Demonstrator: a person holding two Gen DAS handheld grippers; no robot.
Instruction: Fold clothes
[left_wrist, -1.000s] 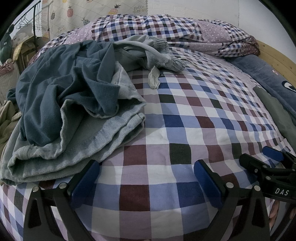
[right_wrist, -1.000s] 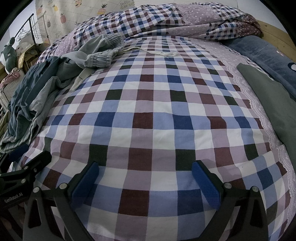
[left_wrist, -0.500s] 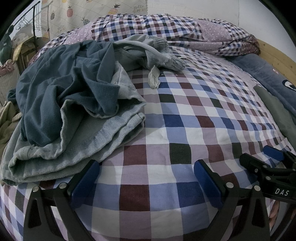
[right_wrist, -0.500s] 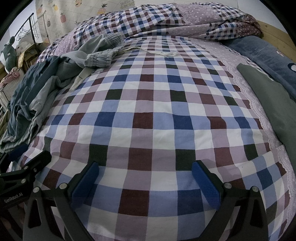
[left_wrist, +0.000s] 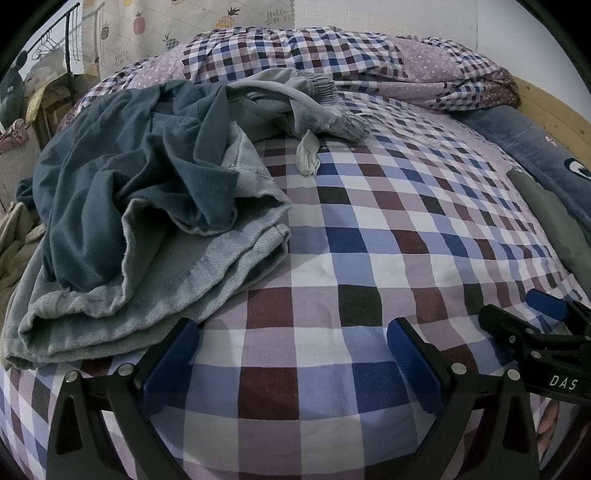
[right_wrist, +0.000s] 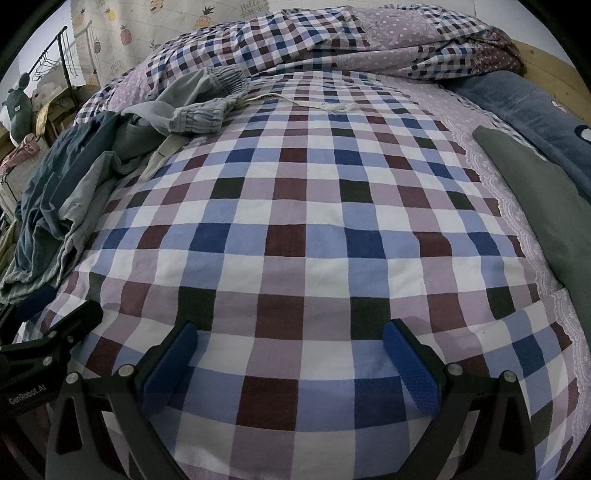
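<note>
The heap of clothes (left_wrist: 140, 221), a dark blue top rumpled over light grey denim, lies on the bed (left_wrist: 332, 258) ahead and to the left of the left hand-held gripper (left_wrist: 291, 358), its near hem just beside that gripper's left finger and its long axis running away toward the quilt (left_wrist: 332, 62). The right hand-held gripper (right_wrist: 288, 358) sits farther off, with the heap well to its left. Both hand-held grippers are spread wide and hold nothing, so the left looks the nearer one to reach the clothes.
</note>
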